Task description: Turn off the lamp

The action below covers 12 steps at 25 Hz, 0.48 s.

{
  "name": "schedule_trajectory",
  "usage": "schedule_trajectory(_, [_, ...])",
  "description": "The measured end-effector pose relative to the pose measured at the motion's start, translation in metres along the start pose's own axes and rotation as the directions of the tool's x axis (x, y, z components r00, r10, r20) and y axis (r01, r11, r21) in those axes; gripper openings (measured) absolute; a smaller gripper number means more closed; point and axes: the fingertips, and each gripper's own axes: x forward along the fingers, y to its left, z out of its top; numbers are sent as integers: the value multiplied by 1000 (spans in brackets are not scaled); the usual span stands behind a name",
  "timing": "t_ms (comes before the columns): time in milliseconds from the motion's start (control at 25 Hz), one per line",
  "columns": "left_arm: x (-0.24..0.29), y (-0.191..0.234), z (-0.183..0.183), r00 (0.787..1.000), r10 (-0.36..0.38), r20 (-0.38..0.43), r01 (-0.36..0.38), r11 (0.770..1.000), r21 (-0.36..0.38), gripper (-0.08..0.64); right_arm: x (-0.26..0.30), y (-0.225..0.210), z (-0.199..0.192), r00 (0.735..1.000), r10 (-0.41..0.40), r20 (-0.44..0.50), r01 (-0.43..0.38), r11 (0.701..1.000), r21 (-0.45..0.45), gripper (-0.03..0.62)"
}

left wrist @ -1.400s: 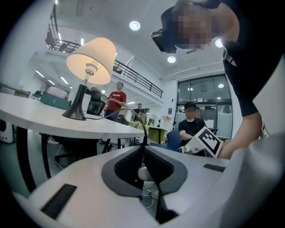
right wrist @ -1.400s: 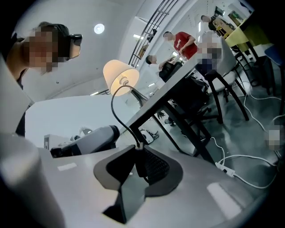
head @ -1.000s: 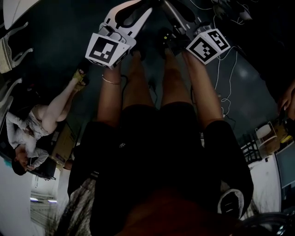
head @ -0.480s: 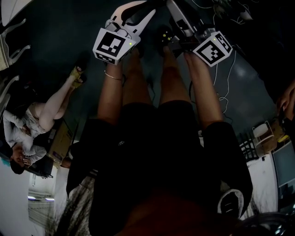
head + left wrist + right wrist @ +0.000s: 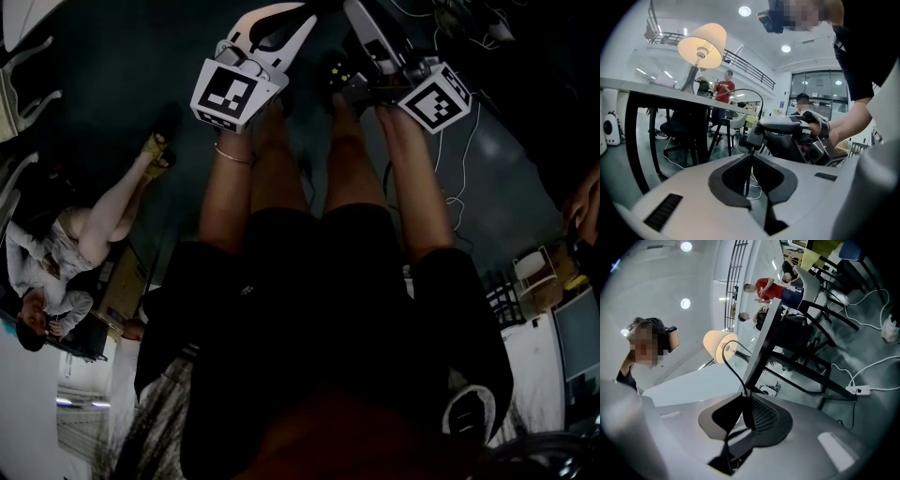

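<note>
Round ceiling lights [image 5: 745, 11] glow over a white open-plan office, where a railing [image 5: 745, 65] lines an upper gallery and tall windows [image 5: 820, 89] fill the far wall. A white-topped table [image 5: 656, 90] stands on dark legs above a grey floor [image 5: 616, 173], with black chairs [image 5: 677, 127] behind it. White cables [image 5: 876, 363] and a power strip [image 5: 857, 390] lie on the floor, and people [image 5: 724, 89] stand in the background.
</note>
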Motion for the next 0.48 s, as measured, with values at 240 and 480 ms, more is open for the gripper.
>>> schedule_trajectory(240, [1, -10, -3, 1000, -16, -16, 17, 1000, 23, 17, 1, 2, 2, 1000, 3, 6, -2, 999, -53, 61])
schedule_trajectory(480, [0, -14, 2, 1000, -28, 5, 28, 1000, 12, 15, -3, 4, 5, 1000, 10, 8, -9, 995, -97, 61])
